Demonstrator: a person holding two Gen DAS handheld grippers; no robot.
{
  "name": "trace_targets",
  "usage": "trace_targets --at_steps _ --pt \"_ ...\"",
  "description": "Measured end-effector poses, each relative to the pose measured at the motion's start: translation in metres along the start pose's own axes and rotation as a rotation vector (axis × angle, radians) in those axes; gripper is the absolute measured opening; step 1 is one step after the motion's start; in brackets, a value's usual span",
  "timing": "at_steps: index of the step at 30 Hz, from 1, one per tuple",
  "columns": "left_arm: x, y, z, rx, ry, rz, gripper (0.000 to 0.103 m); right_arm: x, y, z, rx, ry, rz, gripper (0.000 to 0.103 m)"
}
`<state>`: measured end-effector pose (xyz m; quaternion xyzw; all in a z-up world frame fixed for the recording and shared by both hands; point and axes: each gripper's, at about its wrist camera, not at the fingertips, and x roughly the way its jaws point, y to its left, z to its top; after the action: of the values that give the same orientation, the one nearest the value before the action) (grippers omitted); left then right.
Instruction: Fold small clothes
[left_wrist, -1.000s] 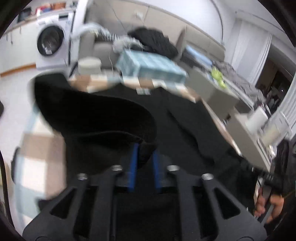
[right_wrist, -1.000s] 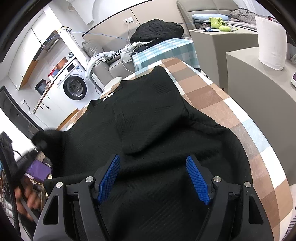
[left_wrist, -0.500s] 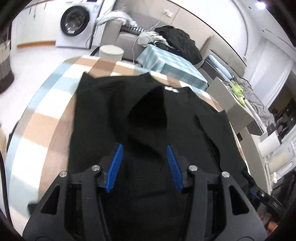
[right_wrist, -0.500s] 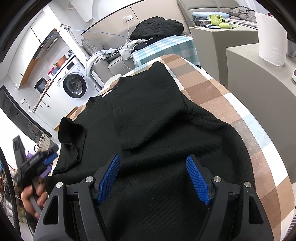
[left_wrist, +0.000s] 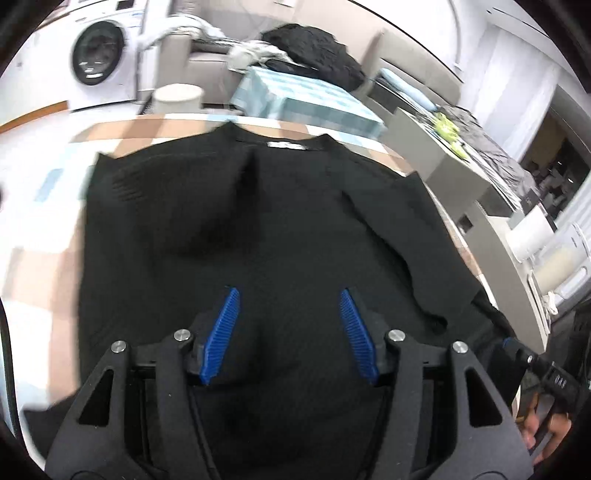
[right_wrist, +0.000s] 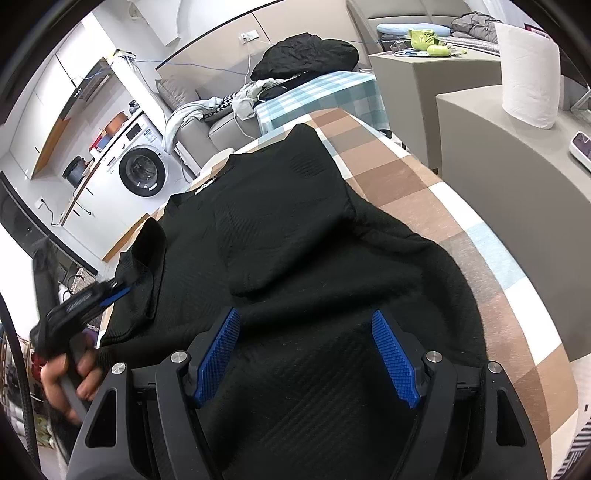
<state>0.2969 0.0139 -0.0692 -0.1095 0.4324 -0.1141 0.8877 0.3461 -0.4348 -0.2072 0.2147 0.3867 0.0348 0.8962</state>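
A black knit sweater (left_wrist: 280, 221) lies spread on the checked table (left_wrist: 44, 229), collar and white label at the far end. Both sleeves are folded in over the body. It also shows in the right wrist view (right_wrist: 295, 229), where the left sleeve's cuff (right_wrist: 147, 243) rests on the body at the left. My left gripper (left_wrist: 290, 295) is open and empty above the lower body of the sweater. My right gripper (right_wrist: 306, 317) is open and empty above the sweater near its hem. The left gripper (right_wrist: 110, 291) also shows in the right wrist view, beside the folded cuff.
Grey cabinets (right_wrist: 498, 147) stand right of the table, with a paper towel roll (right_wrist: 528, 70) on top. A teal checked table (right_wrist: 325, 96) with piled dark clothes, a sofa and a washing machine (right_wrist: 142, 170) stand beyond the far end.
My left gripper let go of the left sleeve, which now lies folded over the body, and opened wide. It drew back toward the hem. The right gripper stayed open and still.
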Motion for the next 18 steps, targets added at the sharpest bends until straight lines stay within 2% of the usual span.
trace_targets --at_steps 5,9,11,15,18 --pt "-0.057 0.035 -0.035 -0.029 -0.055 0.117 0.061 -0.014 -0.006 -0.004 -0.019 -0.015 -0.011 0.076" --pt "-0.103 0.059 -0.071 -0.063 -0.104 0.183 0.077 -0.028 -0.016 -0.013 -0.041 -0.023 -0.029 0.076" --pt "-0.121 0.071 -0.090 -0.074 -0.123 0.215 0.081 -0.035 -0.024 -0.018 -0.047 -0.033 -0.030 0.076" --pt "-0.150 0.094 -0.124 -0.097 -0.128 0.262 0.082 -0.046 -0.040 -0.027 -0.048 -0.044 -0.040 0.076" --pt "-0.169 0.109 -0.145 -0.140 -0.144 0.263 0.082 -0.056 -0.048 -0.027 -0.034 -0.063 -0.035 0.076"
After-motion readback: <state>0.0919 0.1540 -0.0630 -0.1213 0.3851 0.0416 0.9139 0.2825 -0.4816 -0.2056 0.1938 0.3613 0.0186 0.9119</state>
